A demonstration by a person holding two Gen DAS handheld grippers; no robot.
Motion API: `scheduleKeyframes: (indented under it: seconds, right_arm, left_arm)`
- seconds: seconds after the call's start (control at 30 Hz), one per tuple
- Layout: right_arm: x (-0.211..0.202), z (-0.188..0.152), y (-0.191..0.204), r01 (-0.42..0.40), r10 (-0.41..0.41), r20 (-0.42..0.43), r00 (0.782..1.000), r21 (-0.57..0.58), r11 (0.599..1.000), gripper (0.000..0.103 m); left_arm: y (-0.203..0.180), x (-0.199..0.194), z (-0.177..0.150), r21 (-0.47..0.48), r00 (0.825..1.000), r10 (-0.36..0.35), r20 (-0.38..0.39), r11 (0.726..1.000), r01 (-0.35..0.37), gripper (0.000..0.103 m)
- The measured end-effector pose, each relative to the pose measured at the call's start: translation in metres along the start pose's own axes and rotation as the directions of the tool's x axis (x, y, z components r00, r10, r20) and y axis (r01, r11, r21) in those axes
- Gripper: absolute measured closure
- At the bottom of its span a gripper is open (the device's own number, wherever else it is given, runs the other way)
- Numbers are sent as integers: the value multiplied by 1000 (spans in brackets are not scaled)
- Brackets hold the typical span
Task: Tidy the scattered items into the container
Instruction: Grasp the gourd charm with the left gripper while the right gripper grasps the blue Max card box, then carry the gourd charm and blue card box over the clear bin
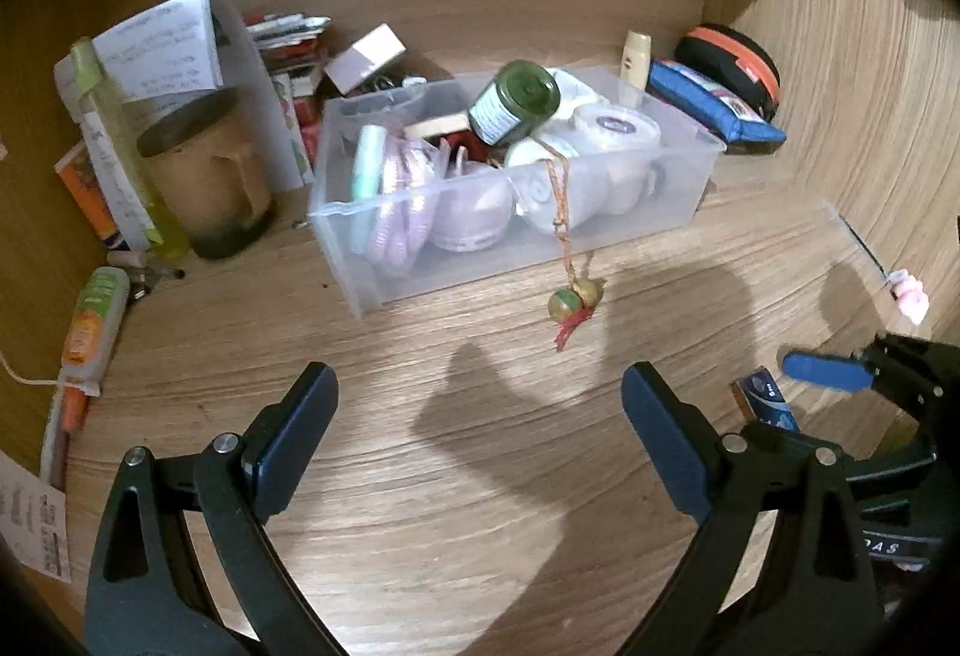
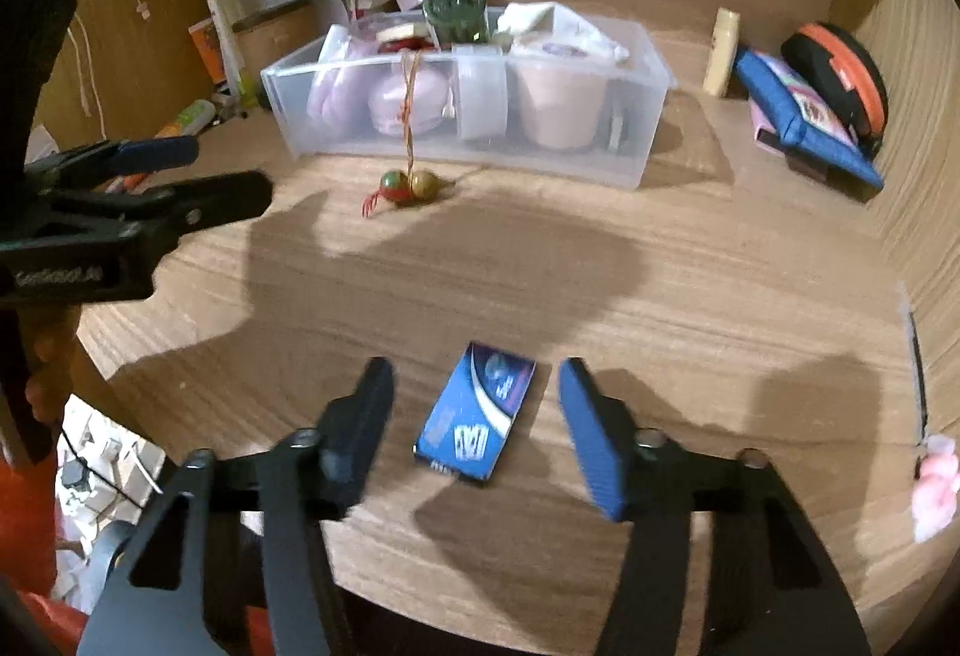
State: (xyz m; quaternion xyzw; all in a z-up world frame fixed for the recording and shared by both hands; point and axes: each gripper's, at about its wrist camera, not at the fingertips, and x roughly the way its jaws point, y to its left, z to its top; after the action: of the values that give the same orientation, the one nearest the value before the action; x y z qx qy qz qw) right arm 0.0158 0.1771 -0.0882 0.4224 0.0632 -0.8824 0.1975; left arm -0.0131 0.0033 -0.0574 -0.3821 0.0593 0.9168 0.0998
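A small blue box (image 2: 477, 413) lies flat on the wooden shelf (image 2: 690, 284) between the jaws of my right gripper (image 2: 476, 369). A gap shows on each side, so the pads do not press on it. The clear plastic container (image 2: 630, 140) stands further back, full of tubs, with a green-lidded jar (image 1: 516, 101) on top. A string charm with two beads (image 2: 411, 185) hangs over its front wall onto the shelf. My left gripper (image 1: 480, 380) is open over bare wood in front of the container (image 1: 690, 188), with nothing between its fingers.
Right of the container stand a cream tube (image 1: 636, 59), a blue pouch (image 1: 714, 107) and a black-and-orange case (image 1: 735, 62). A brown mug (image 1: 207, 170), papers and an orange-green tube (image 1: 90, 323) crowd the left. A pink trinket (image 2: 933, 482) lies by the right wall.
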Motion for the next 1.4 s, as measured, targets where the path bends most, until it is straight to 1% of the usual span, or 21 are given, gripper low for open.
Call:
scheduleKeyframes:
  seconds: [0.03, 0.07, 0.13, 0.2, 0.33, 0.43, 0.53, 0.57, 0.6, 0.67, 0.73, 0.77, 0.9, 1.13, 1.4]
  right_arm:
    - [0, -2, 0, -3, 3, -6, 1000, 0, 1000, 68]
    - [1, -4, 0, -1, 1, -7, 1000, -7, 1000, 71]
    - [-1, -5, 0, 6, -6, -3, 1000, -14, 1000, 76]
    - [-2, -6, -2, 1, -1, -3, 1000, -7, 1000, 77]
    - [-3, -6, -14, 18, -18, 7, 1000, 15, 1000, 77]
    - [-8, -3, -28, 26, -27, 21, 999, 38, 999, 77]
    - [-12, 2, -39, 28, -30, 34, 999, 57, 998, 77]
    - [-13, 5, -43, 25, -28, 42, 999, 65, 998, 77]
    - [-14, 7, -45, 22, -25, 48, 999, 70, 997, 77]
    - [-17, 12, -49, 18, -23, 64, 998, 73, 997, 77]
    - [-19, 17, -49, 18, -24, 77, 997, 72, 997, 77]
    - [-19, 19, -49, 17, -23, 82, 996, 69, 997, 77]
    - [-20, 26, -49, 8, -15, 102, 995, 68, 998, 77]
    - [-22, 43, -49, -8, -1, 130, 992, 69, 998, 77]
    - [-32, 77, -49, -17, 6, 196, 980, 53, 998, 77]
  left_arm:
    - [-3, 3, 2, 6, 1000, 3, 6, 1000, -3, 6]
    - [-5, 6, 4, 13, 1000, 7, 10, 1000, -8, 6]
    - [-11, 16, 11, 34, 1000, 10, -8, 999, -10, 6]
    - [-17, 28, 17, 48, 999, -21, -32, 999, 23, 6]
    - [-27, 51, 28, 64, 995, -31, -91, 997, 36, 7]
    - [-34, 61, 33, 79, 993, -43, -113, 996, 52, 20]
    - [-42, 70, 35, 97, 991, -30, -127, 994, 42, 33]
    - [-43, 73, 35, 100, 991, -20, -134, 994, 33, 48]
    - [-44, 77, 35, 100, 988, -24, -151, 994, 40, 63]
    - [-42, 83, 35, 84, 983, -52, -174, 994, 67, 73]
    - [-39, 83, 35, 67, 984, -60, -166, 995, 72, 82]
    - [-37, 83, 35, 62, 984, -63, -166, 995, 74, 84]
    - [-31, 76, 34, 41, 985, -84, -148, 995, 91, 84]
    - [-18, 47, 34, 8, 991, -104, -82, 994, 105, 84]
    - [6, 5, 53, -37, 992, -118, 44, 992, 120, 84]
